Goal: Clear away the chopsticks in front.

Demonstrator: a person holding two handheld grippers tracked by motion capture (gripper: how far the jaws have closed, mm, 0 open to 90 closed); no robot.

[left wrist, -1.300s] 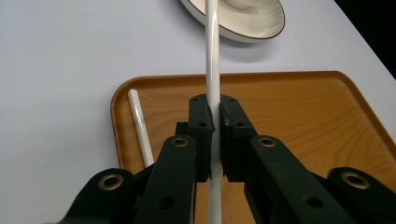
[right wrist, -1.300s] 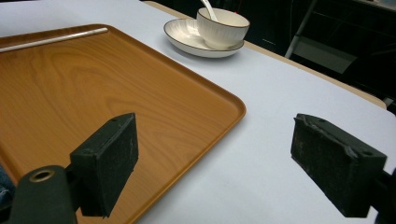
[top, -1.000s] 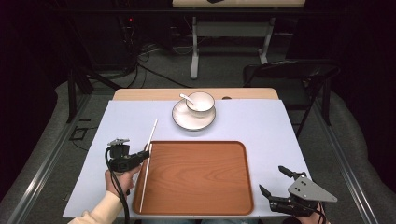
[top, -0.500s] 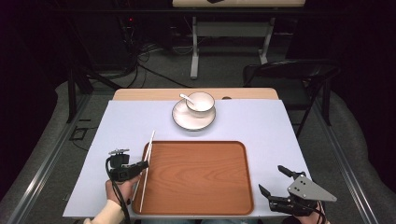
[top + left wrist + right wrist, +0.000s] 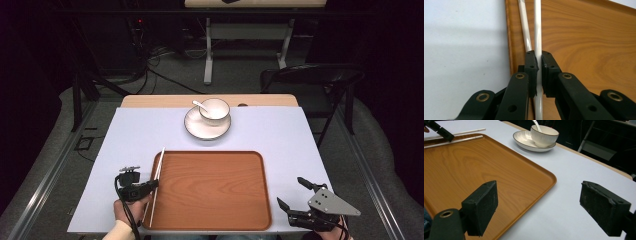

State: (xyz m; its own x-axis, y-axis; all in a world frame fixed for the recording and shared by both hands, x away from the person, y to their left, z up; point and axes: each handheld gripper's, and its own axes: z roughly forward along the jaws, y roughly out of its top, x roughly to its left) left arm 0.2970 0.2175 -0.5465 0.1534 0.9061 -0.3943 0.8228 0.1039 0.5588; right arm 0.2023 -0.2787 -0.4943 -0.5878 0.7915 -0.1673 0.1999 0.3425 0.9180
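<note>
**Left tongs pinch a chopstick at the tray's edge**

The left tongs (image 5: pixel 538 67) are clamped tight on one white chopstick (image 5: pixel 537 30), which lies along the left rim of the wooden tray (image 5: pixel 210 190). A second chopstick (image 5: pixel 524 27) lies just beside it, over the rim. The right tongs (image 5: pixel 301 192) rest at the table's (image 5: pixel 125 135) near right corner, jaws wide apart and holding nothing. A bowl (image 5: pixel 215 110) with a spoon (image 5: pixel 199 105) sits on a plate (image 5: pixel 197 127) beyond the tray.

The tray (image 5: pixel 215 192) lies bare across its middle, open to any reach. Chopsticks (image 5: pixel 156 175) bar its left rim. At the tabletop's (image 5: pixel 295 145) far edge, a bowl (image 5: pixel 215 110) on a saucer (image 5: pixel 200 131) blocks the centre; both sides stay free.
</note>
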